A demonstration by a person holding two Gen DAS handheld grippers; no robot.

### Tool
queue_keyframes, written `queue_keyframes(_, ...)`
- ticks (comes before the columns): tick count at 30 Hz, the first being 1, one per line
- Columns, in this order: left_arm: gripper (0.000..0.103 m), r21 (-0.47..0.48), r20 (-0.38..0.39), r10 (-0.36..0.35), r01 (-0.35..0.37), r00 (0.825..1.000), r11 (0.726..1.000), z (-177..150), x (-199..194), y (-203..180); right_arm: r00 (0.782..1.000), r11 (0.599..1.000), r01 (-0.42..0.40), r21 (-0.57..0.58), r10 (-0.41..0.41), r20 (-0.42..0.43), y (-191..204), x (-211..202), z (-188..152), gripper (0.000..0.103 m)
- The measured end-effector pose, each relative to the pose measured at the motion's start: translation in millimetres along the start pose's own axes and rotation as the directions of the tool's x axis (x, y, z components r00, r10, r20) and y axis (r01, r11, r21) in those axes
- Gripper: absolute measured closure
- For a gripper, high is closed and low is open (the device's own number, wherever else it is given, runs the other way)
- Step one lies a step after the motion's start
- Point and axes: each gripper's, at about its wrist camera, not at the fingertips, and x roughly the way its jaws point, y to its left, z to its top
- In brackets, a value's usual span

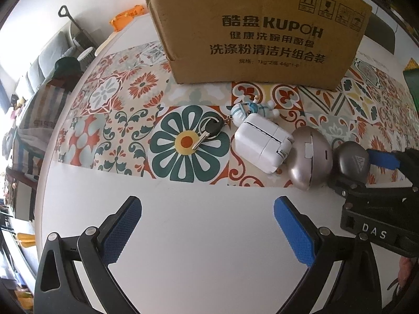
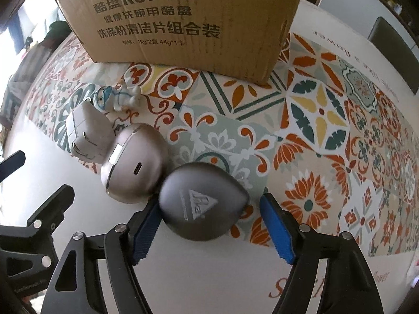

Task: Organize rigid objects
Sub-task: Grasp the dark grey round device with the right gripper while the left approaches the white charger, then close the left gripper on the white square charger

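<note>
A dark grey earbud case [image 2: 203,204] with a triangle logo lies between the fingers of my right gripper [image 2: 209,225], which is open around it; the left pad touches it, the right pad stands apart. It also shows in the left wrist view [image 1: 352,162]. Beside it lie a champagne round case [image 2: 133,162] [image 1: 310,158], a white plug adapter [image 2: 87,136] [image 1: 262,144], a small figurine [image 2: 117,98] [image 1: 252,111] and a black-headed key [image 1: 208,132]. My left gripper [image 1: 208,229] is open and empty over the bare white table, nearer than the objects.
A brown KUPOH cardboard box [image 1: 262,34] [image 2: 183,23] stands at the back on the patterned tablecloth [image 1: 131,99] [image 2: 327,130]. The round table's edge [image 1: 52,157] curves at the left, with a sofa and clutter beyond. An orange object [image 1: 127,17] lies at the far edge.
</note>
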Motion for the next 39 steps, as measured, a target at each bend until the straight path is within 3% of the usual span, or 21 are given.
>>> queue_keyframes(4, 0.000, 0.010, 0.006, 0.002, -0.002, 1.000, 1.000, 0.1, 0.9, -2.0, 0.999, 1.000, 0.004, -0.008, -0.004, 0.032, 3.8, 1.0, 4.5, 0.041)
queue_keyframes(12, 0.000, 0.049, 0.039, -0.006, 0.004, 0.999, 0.999, -1.8, -2.1, -3.5, 0.998, 1.000, 0.010, 0.026, -0.012, 0.062, 3.9, -3.2, -3.4, 0.041)
queue_keyframes(20, 0.000, 0.172, 0.165, -0.049, 0.020, 0.985, 0.985, -4.0, -17.9, -5.8, 0.996, 0.993, 0.030, 0.115, -0.039, 0.076, -2.3, -24.2, -25.0, 0.041)
queue_keyframes(26, 0.000, 0.281, 0.238, -0.122, 0.052, 0.963, 0.958, 2.7, -24.3, -5.6, 0.994, 0.975, 0.021, 0.222, -0.043, 0.096, 1.4, -44.4, -42.4, 0.041)
queue_keyframes(32, 0.009, 0.400, 0.298, -0.210, 0.078, 0.931, 0.913, 1.8, -26.2, -9.6, 0.992, 0.958, 0.033, 0.286, -0.065, 0.104, 4.3, -58.6, -56.9, 0.041)
queue_keyframes(39, 0.022, 0.502, 0.295, -0.266, 0.088, 0.918, 0.861, -0.7, -11.2, -16.2, 0.993, 0.940, 0.041, 0.338, -0.075, 0.089, 10.8, -57.8, -58.6, 0.041)
